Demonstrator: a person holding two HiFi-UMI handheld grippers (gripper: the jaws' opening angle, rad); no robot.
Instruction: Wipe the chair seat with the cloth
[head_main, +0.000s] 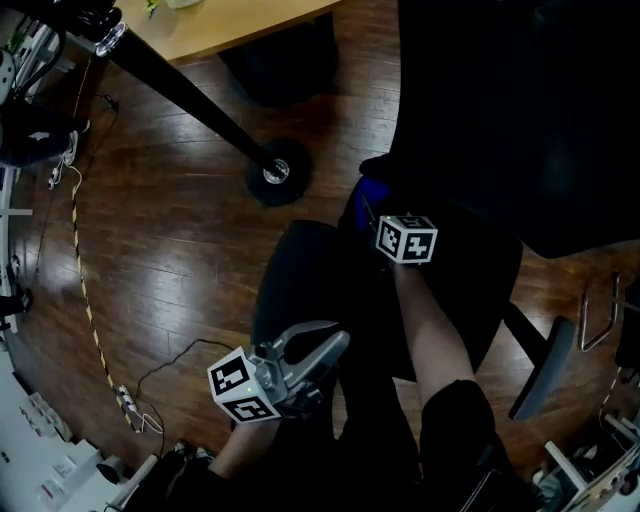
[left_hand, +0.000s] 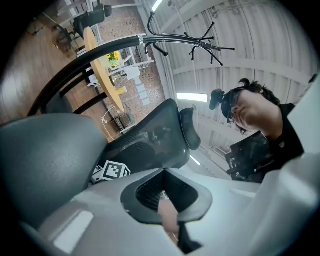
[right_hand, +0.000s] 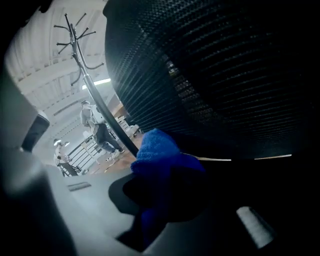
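In the head view the black office chair seat (head_main: 470, 290) lies below me, with its mesh backrest (head_main: 520, 110) at the upper right. My right gripper (head_main: 378, 218) is shut on a blue cloth (head_main: 360, 203) at the seat's back left edge, close under the backrest. The right gripper view shows the same blue cloth (right_hand: 159, 159) bunched between the jaws of the right gripper (right_hand: 165, 187), with the backrest mesh (right_hand: 225, 75) just above. My left gripper (head_main: 333, 347) hovers over the seat's front left, jaws together and holding nothing. In its own view the left gripper (left_hand: 165, 172) points at the backrest (left_hand: 150, 140).
A coat stand's round base (head_main: 277, 172) and slanting pole stand on the wooden floor left of the chair. A wooden table (head_main: 220, 25) is at the top. A cable (head_main: 85, 290) and power strip (head_main: 128, 405) lie at the left. A chair armrest (head_main: 540, 365) juts out at the right.
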